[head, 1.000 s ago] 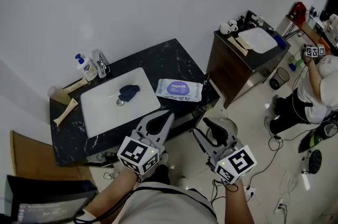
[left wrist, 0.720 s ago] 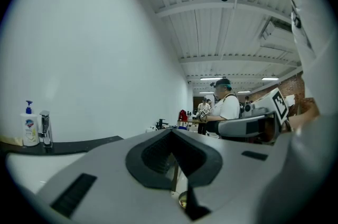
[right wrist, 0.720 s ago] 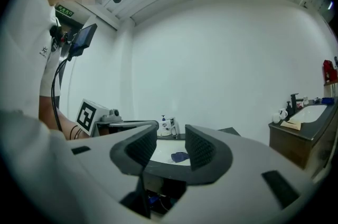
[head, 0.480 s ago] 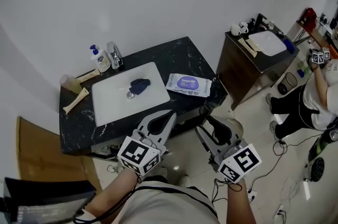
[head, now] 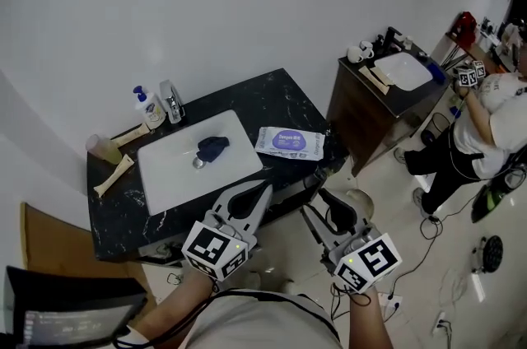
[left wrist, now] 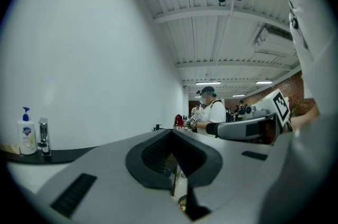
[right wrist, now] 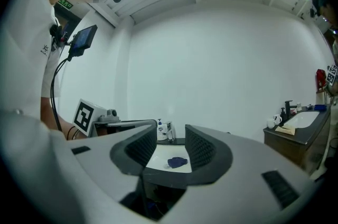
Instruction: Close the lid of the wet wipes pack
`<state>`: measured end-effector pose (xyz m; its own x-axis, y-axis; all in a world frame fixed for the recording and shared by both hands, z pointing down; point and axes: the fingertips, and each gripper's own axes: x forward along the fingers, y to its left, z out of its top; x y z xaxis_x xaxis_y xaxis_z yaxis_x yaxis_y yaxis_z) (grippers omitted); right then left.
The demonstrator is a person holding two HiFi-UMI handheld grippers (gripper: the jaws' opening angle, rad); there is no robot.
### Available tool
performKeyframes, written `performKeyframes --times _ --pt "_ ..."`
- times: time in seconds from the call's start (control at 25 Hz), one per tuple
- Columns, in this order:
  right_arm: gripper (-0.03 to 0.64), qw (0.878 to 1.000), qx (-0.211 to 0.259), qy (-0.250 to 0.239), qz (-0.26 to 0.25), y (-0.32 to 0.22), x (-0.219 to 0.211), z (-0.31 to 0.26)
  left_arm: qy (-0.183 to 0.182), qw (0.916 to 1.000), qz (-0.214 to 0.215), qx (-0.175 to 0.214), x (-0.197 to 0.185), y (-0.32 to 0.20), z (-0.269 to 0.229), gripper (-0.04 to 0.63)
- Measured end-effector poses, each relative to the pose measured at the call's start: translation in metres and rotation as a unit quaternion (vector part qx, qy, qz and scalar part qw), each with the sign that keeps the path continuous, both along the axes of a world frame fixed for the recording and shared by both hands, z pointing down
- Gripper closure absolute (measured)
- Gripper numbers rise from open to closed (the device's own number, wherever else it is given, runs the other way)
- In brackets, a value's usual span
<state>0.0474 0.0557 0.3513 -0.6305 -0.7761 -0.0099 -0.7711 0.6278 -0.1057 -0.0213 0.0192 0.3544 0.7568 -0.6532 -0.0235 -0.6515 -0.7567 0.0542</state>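
Note:
The wet wipes pack, white with a purple oval label, lies flat on the right part of the black marble counter, beside the white sink. From here I cannot tell how its lid stands. Both grippers hang in front of the counter's near edge, below the pack and clear of it. My left gripper has its jaws together and holds nothing. My right gripper is open and empty; between its jaws I see the sink.
A dark blue cloth lies in the sink. A soap bottle, a tap and a cup stand at the back left. A second vanity and a person are at the right. Cables lie on the floor.
The head view has shifted a little, so the counter sits slightly differently in the picture. Both grippers stay low before the counter edge. The person at the right has moved.

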Motion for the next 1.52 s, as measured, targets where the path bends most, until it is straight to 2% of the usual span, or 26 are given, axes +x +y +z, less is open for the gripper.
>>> performKeyframes --times 0.16,0.48,0.64,1.52 --pt "0.449 1.0 -0.002 -0.004 0.009 -0.003 -0.006 -0.007 0.008 0.9999 0.009 -0.01 -0.005 -0.006 0.0 0.598" --pt "0.451 1.0 0.001 0.005 0.012 -0.006 -0.01 -0.008 0.01 0.9999 0.009 -0.002 -0.009 -0.006 -0.007 0.598" --pt "0.472 1.0 0.0 0.009 0.008 -0.004 -0.013 -0.007 0.01 0.9999 0.005 -0.004 -0.012 -0.003 -0.007 0.598" --pt "0.472 1.0 0.007 0.026 0.012 -0.009 -0.015 -0.012 0.016 0.9998 0.011 0.0 -0.012 -0.008 -0.011 0.598"
